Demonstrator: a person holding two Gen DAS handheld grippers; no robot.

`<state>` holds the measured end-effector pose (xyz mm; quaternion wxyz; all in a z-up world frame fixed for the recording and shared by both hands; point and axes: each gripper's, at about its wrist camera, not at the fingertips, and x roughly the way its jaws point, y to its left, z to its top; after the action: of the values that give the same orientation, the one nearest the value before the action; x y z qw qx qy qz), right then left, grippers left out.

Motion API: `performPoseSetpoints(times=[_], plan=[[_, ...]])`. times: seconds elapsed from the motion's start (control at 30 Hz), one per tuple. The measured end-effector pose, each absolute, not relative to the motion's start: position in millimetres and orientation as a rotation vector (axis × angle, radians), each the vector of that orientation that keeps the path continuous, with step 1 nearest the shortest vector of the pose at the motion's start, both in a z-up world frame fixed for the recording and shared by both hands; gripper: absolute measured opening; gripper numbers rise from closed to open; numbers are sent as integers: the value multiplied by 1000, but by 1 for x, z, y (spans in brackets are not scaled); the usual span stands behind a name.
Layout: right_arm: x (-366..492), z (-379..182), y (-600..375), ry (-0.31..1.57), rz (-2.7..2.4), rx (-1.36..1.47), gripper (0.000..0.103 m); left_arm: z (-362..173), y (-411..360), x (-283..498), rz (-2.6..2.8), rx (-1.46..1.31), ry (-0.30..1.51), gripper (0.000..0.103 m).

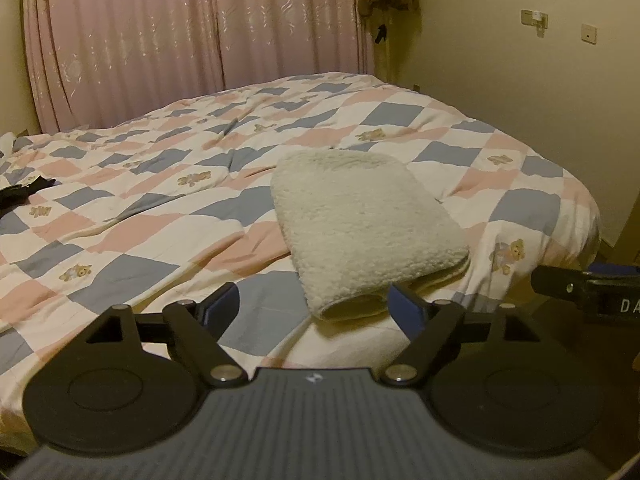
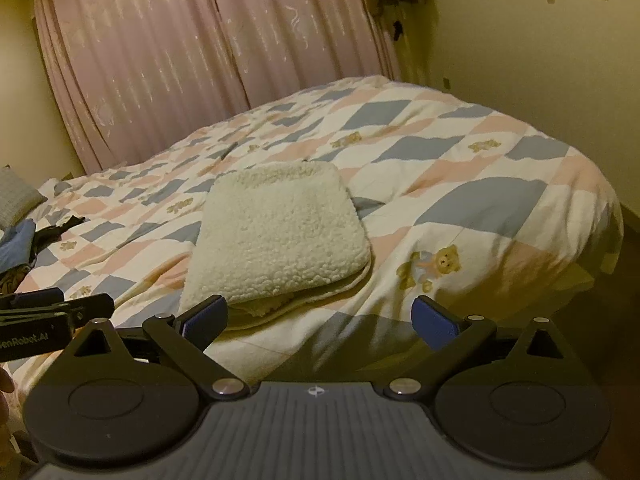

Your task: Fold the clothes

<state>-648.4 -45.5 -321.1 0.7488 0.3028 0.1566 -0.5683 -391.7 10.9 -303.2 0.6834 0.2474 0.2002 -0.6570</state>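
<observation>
Fingers of left gripper (image 1: 312, 312) and right gripper (image 2: 320, 320) wide, cream fleece garment (image 2: 276, 236) folded on quilt (image 2: 480, 184)

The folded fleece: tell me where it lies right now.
The folded fleece lies on the checked quilt near the bed's near edge, just ahead of both open hand-held grippers; a teddy-bear print sits to its right in the right wrist view.

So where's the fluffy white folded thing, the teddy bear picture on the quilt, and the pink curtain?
Fluffy white folded garment (image 2: 276, 236): right wrist view, middle of its top layer.
Teddy bear print (image 2: 434, 264): right wrist view, on the bear's body.
Pink curtain (image 1: 160, 40): left wrist view, middle of the drape.
</observation>
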Motion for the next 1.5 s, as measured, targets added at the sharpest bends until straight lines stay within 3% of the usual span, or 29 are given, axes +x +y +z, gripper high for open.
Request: performPoseSetpoints(times=[1.13, 1.5], plan=[[-613, -348, -88, 483, -1192, 674, 101, -339, -14, -361, -1404, 624, 559, 81], [-611, -366, -97, 534, -1168, 685, 101, -346, -23, -337, -1413, 569, 669, 86]])
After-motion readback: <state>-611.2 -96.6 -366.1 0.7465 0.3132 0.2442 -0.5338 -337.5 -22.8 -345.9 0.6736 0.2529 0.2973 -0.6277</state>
